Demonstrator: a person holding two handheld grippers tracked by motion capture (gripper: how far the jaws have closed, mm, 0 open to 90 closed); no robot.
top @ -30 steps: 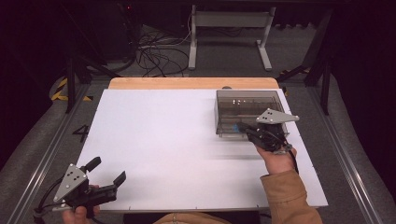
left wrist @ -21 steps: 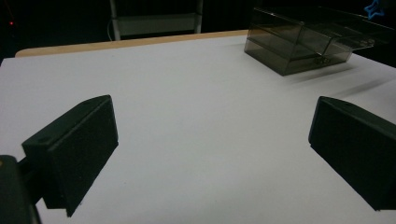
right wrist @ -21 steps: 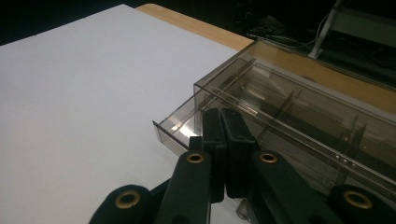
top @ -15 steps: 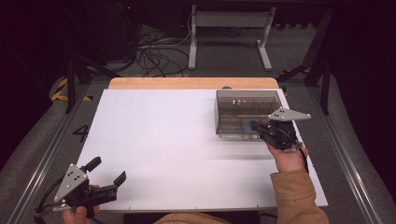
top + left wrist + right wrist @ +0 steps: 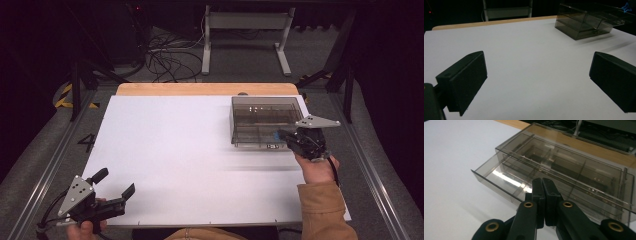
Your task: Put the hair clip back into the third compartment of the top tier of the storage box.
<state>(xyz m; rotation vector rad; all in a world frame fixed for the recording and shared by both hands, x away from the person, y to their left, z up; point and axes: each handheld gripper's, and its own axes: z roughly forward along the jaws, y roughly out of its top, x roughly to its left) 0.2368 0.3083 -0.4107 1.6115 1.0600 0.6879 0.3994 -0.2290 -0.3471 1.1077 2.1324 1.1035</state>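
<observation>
A smoky clear plastic drawer box [image 5: 262, 120] stands at the back right of the white table [image 5: 190, 150]. Its divided drawer [image 5: 506, 180] is slid part way out. My right gripper [image 5: 281, 135] is at the box's front right corner. Its jaws are shut flat together [image 5: 542, 181], with the tips reaching over the drawer's front wall and nothing visible between them. My left gripper [image 5: 116, 182] is held open near the table's front left corner. From there it looks across the bare table [image 5: 536, 77] toward the box [image 5: 584, 22].
A wooden strip [image 5: 205, 89] runs along the table's far edge. Metal rails [image 5: 380, 185] border both sides. Beyond the table are cables [image 5: 165, 55] on the floor and a grey stand [image 5: 245, 30]. A person's sleeve [image 5: 322, 210] comes in at the front right.
My right gripper has shifted to the right along the box's front, still shut. The left gripper has not moved.
</observation>
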